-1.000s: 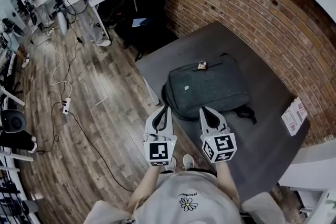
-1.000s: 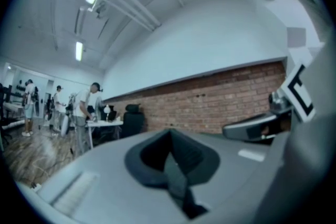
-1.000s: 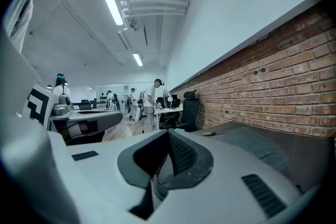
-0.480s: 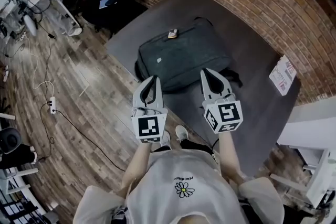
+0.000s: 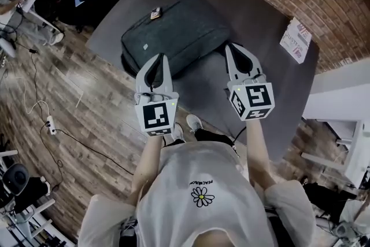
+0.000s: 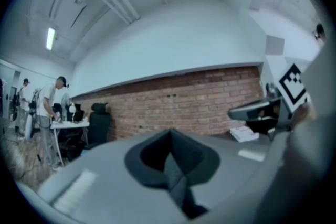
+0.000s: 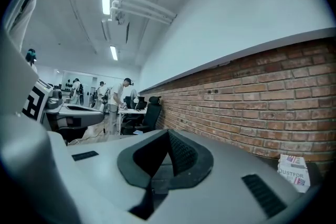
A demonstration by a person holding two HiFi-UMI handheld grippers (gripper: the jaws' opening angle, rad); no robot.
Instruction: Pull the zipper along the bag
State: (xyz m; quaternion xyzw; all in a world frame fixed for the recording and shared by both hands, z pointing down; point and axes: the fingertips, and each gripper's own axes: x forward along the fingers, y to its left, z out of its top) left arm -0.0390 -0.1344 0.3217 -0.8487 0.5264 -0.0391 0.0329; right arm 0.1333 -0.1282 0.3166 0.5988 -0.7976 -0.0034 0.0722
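- Left gripper (image 5: 156,58): jaws pressed together, nothing between them.
- Right gripper (image 5: 234,47): likewise closed, empty.
- Dark grey fabric backpack (image 5: 173,32) lies ahead of the 2 grippers, untouched.

Booklet (image 5: 295,39) on grey table (image 5: 267,32) (far corner)

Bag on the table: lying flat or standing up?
Lying flat: the bag rests broad side down on the table, seen in the head view.

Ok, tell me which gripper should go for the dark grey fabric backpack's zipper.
Left, probably. The left gripper, shut and empty, reaches over the near edge of the dark grey fabric backpack; the right gripper, shut, sits off its right end, over the grey table. The zipper pull isn't discernible.
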